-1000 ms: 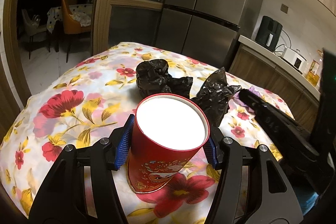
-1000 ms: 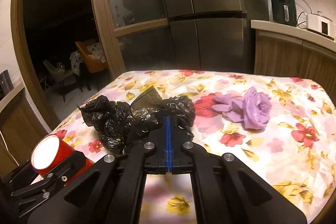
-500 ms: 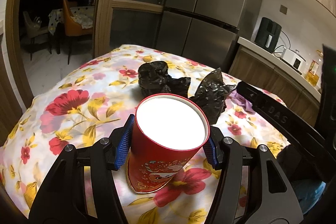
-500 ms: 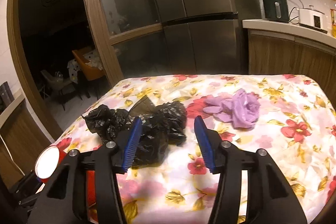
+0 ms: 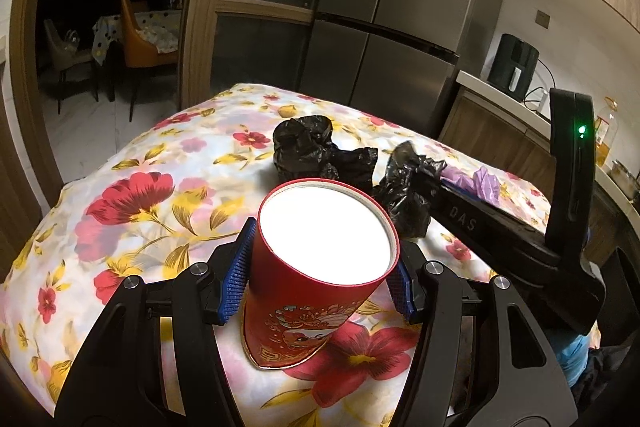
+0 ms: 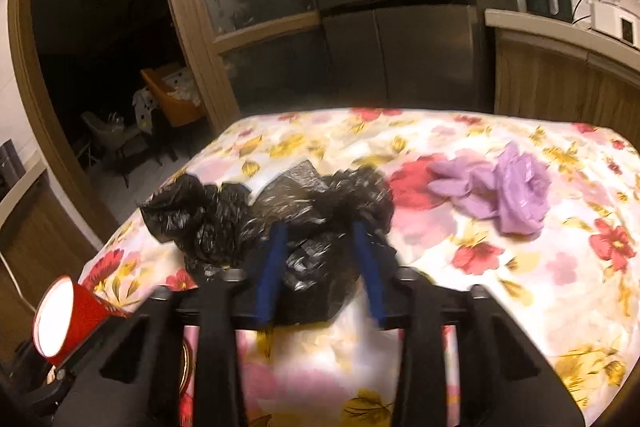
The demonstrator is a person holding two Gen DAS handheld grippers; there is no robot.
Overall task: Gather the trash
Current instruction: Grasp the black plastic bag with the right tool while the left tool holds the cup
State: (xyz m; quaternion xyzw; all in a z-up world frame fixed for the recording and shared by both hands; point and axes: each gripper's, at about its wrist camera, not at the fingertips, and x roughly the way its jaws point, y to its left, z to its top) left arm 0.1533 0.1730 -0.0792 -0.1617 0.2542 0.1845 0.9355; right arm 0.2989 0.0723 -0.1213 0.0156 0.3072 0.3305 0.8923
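My left gripper [image 5: 320, 279] is shut on a red paper cup [image 5: 320, 287] with a white inside, held upright on the floral tablecloth [image 5: 132, 195]. Two crumpled black plastic bags lie beyond it: one farther back [image 5: 308, 147], one nearer on the right [image 5: 404, 195]. My right gripper [image 6: 322, 267] is open, its blue pads either side of the nearer black bag [image 6: 316, 259]; contact is blurred. The other black bag [image 6: 188, 211] lies to its left. A crumpled purple bag [image 6: 512, 191] lies to the right. The cup also shows at the right wrist view's lower left [image 6: 68, 319].
The right gripper's body [image 5: 500, 235] crosses the left wrist view at right. A steel fridge [image 5: 400, 27] stands behind the table. A counter with appliances [image 6: 560, 23] runs along the right. A dark doorway with chairs [image 5: 100, 39] is at left.
My right gripper opened from fully shut, moved forward and now straddles the nearer black bag. My left gripper still holds the cup in place.
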